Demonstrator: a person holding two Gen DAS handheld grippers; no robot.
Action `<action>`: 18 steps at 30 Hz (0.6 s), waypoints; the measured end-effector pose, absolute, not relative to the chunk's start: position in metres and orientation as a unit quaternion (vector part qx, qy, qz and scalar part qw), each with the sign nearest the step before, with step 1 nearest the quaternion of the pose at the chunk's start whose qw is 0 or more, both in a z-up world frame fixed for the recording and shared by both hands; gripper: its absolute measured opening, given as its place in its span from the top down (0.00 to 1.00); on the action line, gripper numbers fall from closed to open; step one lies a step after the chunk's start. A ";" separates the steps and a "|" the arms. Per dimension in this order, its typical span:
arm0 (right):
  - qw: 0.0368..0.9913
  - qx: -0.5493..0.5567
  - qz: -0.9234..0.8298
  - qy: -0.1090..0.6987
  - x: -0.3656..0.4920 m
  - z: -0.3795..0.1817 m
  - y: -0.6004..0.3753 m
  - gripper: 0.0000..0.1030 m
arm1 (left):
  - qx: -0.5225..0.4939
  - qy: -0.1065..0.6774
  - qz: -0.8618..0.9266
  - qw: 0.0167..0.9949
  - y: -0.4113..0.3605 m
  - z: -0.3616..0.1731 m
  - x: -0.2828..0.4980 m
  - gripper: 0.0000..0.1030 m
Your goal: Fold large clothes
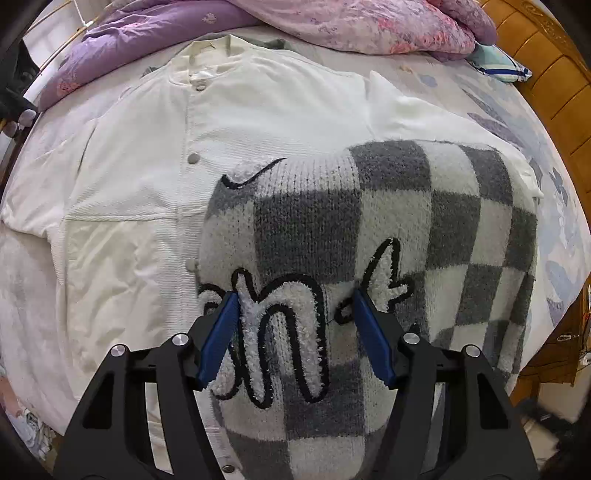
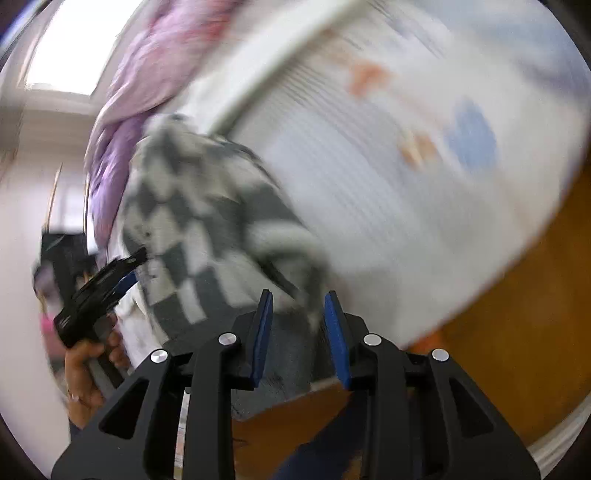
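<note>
A grey and white checkered fuzzy sweater [image 1: 388, 236] with black-outlined lettering lies folded on top of a white snap-button jacket [image 1: 155, 155] spread flat on the bed. My left gripper [image 1: 293, 299] is open, its blue pads on either side of the lettering, just above the sweater. The right wrist view is motion-blurred: my right gripper [image 2: 298, 299] is open and empty beside the bed's edge, near the sweater [image 2: 192, 206]. The left gripper [image 2: 107, 284] shows there too, held in a hand at the sweater's left.
A purple floral quilt [image 1: 258, 18] is heaped at the far side of the bed. A wooden headboard [image 1: 546, 74] runs along the right. The floral bed sheet [image 1: 517, 122] shows to the right of the clothes. A wooden bed frame [image 2: 517, 314] is at lower right.
</note>
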State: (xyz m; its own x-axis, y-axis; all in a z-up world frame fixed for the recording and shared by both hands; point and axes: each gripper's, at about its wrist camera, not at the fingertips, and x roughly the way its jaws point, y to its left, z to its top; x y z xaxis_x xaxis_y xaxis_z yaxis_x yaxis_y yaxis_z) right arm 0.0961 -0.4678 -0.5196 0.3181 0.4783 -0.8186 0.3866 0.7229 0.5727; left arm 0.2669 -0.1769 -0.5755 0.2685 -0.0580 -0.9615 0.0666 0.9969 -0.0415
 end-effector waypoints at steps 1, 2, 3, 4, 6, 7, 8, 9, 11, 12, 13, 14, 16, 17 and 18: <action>0.742 0.343 0.051 0.574 0.113 -0.505 -0.459 0.74 | 0.006 0.603 -0.039 0.797 -0.175 -0.573 0.267 0.39; 0.753 0.330 0.066 0.565 0.124 -0.495 -0.452 0.75 | 0.002 0.603 -0.042 0.796 -0.176 -0.574 0.267 0.39; 0.770 0.307 0.095 0.551 0.151 -0.482 -0.434 0.75 | -0.001 0.603 -0.045 0.796 -0.170 -0.571 0.267 0.39; 0.779 0.295 0.106 0.543 0.165 -0.477 -0.424 0.75 | -0.003 0.603 -0.048 0.796 -0.171 -0.571 0.263 0.39; 0.789 0.272 0.131 0.535 0.210 -0.476 -0.394 0.75 | -0.006 0.605 -0.057 0.794 -0.166 -0.572 0.267 0.39; 0.788 0.255 0.140 0.543 0.231 -0.481 -0.379 0.75 | -0.008 0.607 -0.059 0.793 -0.163 -0.572 0.267 0.39; 0.788 0.240 0.143 0.548 0.247 -0.487 -0.368 0.75 | -0.009 0.609 -0.063 0.791 -0.162 -0.572 0.268 0.39; 0.785 0.216 0.142 0.563 0.267 -0.501 -0.354 0.75 | -0.009 0.610 -0.066 0.790 -0.159 -0.572 0.269 0.39; 0.787 0.152 0.107 0.589 0.288 -0.528 -0.344 0.94 | -0.018 0.613 -0.073 0.786 -0.152 -0.575 0.273 0.39; 0.784 0.138 0.102 0.597 0.291 -0.539 -0.345 1.00 | -0.023 0.615 -0.079 0.784 -0.150 -0.577 0.275 0.39; 0.775 0.145 0.097 0.607 0.296 -0.556 -0.353 1.00 | -0.026 0.616 -0.086 0.783 -0.150 -0.578 0.277 0.38; 0.768 0.158 0.093 0.613 0.300 -0.565 -0.359 1.00 | -0.027 0.616 -0.098 0.781 -0.150 -0.580 0.281 0.38; 0.757 0.179 0.090 0.622 0.309 -0.581 -0.371 1.00 | -0.017 0.613 -0.111 0.782 -0.156 -0.583 0.286 0.38; 0.754 0.183 0.089 0.625 0.312 -0.585 -0.374 1.00 | -0.009 0.612 -0.115 0.782 -0.160 -0.583 0.289 0.38; 0.751 0.188 0.087 0.627 0.312 -0.584 -0.375 1.00 | -0.001 0.614 -0.117 0.781 -0.163 -0.584 0.290 0.37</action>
